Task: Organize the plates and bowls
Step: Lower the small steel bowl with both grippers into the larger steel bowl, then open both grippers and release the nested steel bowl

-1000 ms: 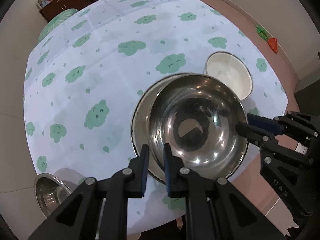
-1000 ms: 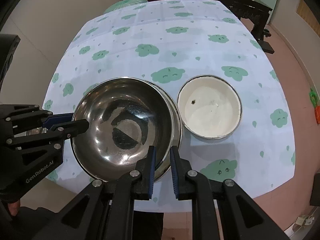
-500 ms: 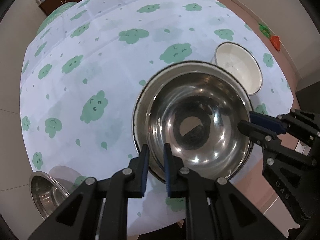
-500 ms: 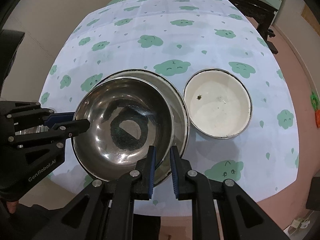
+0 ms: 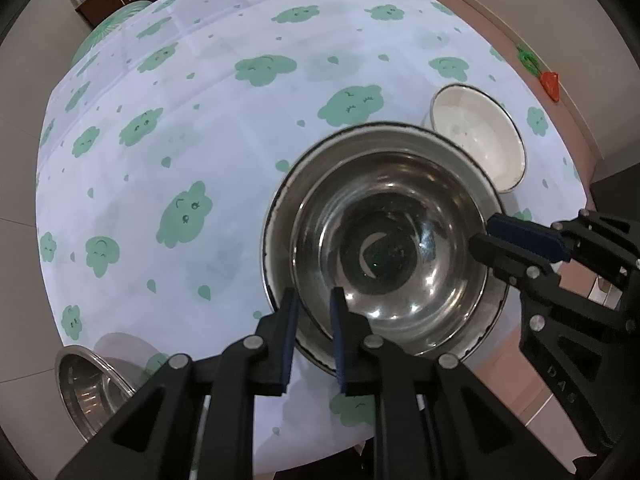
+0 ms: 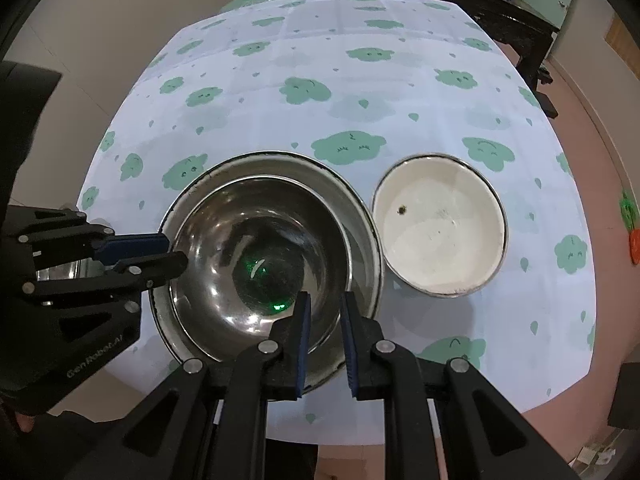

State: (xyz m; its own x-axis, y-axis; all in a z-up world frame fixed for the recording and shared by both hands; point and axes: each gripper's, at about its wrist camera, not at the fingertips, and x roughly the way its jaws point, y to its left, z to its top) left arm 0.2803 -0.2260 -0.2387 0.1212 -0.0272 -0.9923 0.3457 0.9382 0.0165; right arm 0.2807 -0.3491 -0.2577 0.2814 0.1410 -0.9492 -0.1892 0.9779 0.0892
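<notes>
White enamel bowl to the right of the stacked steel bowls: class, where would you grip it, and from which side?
Grip the white enamel bowl by its thin dark rim, one finger inside, one outside, coming from above at the near edge; it sits upright, open and apart from the steel stack.

The steel bowl (image 5: 384, 240) is mirror-glossy metal, nested in a duller metal basin (image 5: 280, 240). The cream bowl (image 6: 440, 228) looks like smooth, chipped enamel, perhaps; the tablecloth (image 6: 360, 60) seems matt cloth.

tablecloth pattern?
Pale blue-white tablecloth printed with green smiling clouds and small green drops. Clearest in the right wrist view.
</notes>
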